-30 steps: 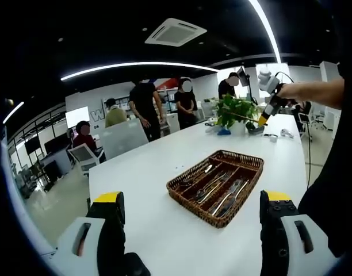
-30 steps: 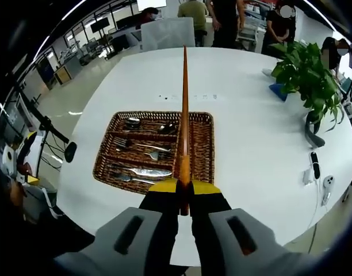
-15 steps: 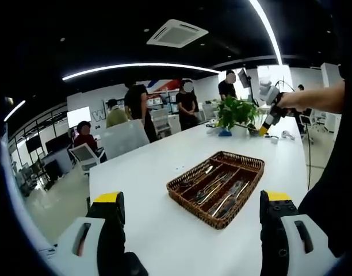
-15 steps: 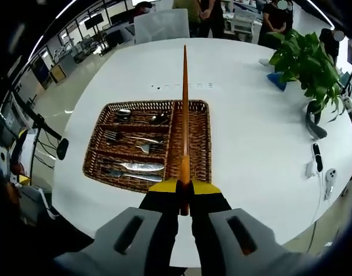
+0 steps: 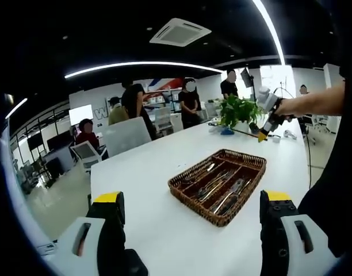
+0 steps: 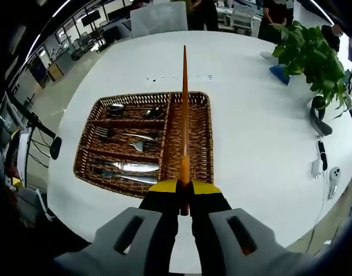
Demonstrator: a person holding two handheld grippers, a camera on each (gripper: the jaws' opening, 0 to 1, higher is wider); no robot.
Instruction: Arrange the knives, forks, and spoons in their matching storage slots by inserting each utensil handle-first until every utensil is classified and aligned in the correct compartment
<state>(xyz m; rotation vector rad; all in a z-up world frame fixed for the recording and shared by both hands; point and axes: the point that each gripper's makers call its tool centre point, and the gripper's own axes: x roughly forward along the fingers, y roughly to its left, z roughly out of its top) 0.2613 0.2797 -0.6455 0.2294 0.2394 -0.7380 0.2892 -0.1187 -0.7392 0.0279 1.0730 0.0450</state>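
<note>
Basket (image 6: 190, 141) on white table (image 6: 262, 144)

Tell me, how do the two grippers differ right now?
The right gripper is shut on a long orange stick, held above the wicker tray; the left gripper is open and holds nothing. The right one is raised high over the white table; the left one sits low, near the table's edge. Both have yellow-tipped black jaws.

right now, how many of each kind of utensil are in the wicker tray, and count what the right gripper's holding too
spoons: 2
forks: 2
knives: 2
orange stick, held in the right gripper: 1
total: 7
</note>
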